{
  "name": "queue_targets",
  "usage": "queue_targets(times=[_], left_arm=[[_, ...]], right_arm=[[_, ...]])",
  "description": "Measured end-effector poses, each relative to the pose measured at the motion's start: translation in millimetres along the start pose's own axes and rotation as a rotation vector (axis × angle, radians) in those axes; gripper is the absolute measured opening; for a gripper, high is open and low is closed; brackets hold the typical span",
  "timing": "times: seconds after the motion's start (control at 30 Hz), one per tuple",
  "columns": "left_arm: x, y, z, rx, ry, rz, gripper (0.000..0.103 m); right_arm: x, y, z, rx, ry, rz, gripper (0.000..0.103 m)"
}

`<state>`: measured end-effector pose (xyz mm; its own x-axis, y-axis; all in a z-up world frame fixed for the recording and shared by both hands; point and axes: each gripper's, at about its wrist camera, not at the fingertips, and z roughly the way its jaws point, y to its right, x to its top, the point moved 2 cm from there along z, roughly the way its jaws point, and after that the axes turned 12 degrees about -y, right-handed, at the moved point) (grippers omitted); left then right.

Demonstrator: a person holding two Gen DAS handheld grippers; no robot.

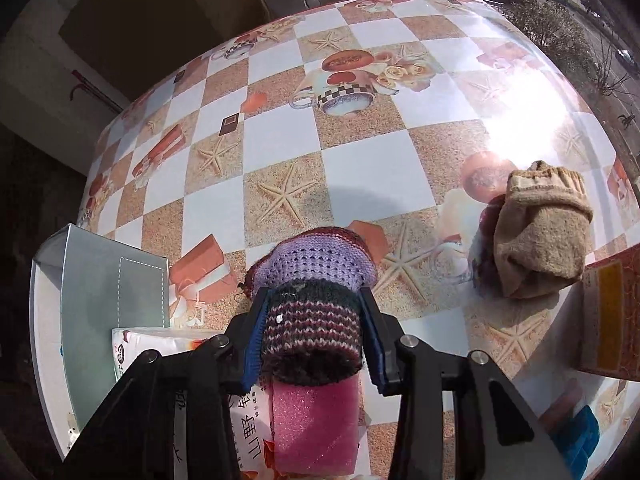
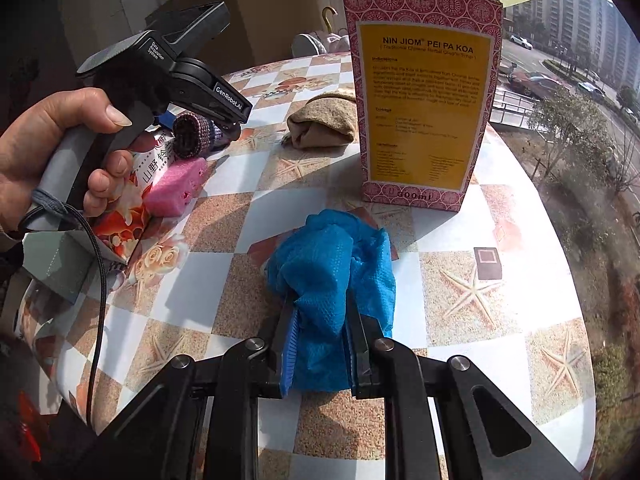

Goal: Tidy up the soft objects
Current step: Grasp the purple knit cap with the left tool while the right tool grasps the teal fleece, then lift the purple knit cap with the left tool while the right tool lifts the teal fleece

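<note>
A home was indicated: a table point(image 1: 360, 128) covered in patterned oilcloth stood beside a window point(image 2: 560, 60) overlooking apartment blocks, upper right.

The left gripper point(image 1: 312, 320) has its blue pads clamped on a rolled knit sock point(image 1: 316, 320), striped maroon and dark with a purple end, just above a pink foam block point(image 1: 314, 424) lying on a printed packet point(image 1: 248, 436). A tan sock bundle point(image 1: 540, 232) sits near the right edge of the checkered table point(image 1: 360, 168), and a grey open box point(image 1: 104, 292) is at the left edge.

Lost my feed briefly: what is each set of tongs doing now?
Left tongs: closed on the knitted roll.
Right tongs: closed on the blue cloth.
</note>
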<state>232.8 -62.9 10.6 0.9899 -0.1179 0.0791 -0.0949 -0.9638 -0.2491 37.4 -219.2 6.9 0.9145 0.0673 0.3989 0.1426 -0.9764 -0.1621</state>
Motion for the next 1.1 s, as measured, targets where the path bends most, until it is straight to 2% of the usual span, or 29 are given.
queue_targets(times=[0.07, 0.2, 0.3, 0.47, 0.57, 0.7, 0.77, 0.83, 0.87, 1.1], left_arm=[[-7, 1, -14, -0.068, 0.033, -0.012, 0.037], [-34, 11, -47, -0.059, 0.141, 0.039, 0.037], [-67, 16, -60, -0.080, 0.172, 0.095, 0.037], [-139, 7, -61, -0.170, 0.150, 0.117, 0.037], [-176, 0, -47, -0.191, 0.118, 0.120, 0.037], [-195, -13, -20, -0.235, 0.056, 0.063, 0.039], [-197, -16, -17, -0.255, 0.074, 0.047, 0.044], [-199, -17, -14, -0.271, 0.081, 0.031, 0.047], [-200, -17, -13, -0.273, 0.082, 0.028, 0.047], [-201, -18, -6, -0.295, 0.075, 0.018, 0.050]], right_arm=[[0, 1, 0, 0.003, 0.002, 0.002, 0.020], [-3, 2, 1, 0.005, 0.004, 0.005, 0.020], [-4, 2, 1, 0.003, 0.002, 0.004, 0.020], [-5, 1, -1, -0.003, -0.003, 0.006, 0.020], [-7, -2, -5, 0.006, -0.005, 0.001, 0.020], [-5, -5, -2, -0.015, -0.019, -0.013, 0.020], [-2, -8, -2, -0.016, -0.036, -0.015, 0.030], [-1, -11, -6, -0.030, -0.041, -0.019, 0.073], [-1, -13, -9, -0.044, -0.025, -0.023, 0.078], [12, -21, -7, -0.125, -0.030, -0.067, 0.078]])
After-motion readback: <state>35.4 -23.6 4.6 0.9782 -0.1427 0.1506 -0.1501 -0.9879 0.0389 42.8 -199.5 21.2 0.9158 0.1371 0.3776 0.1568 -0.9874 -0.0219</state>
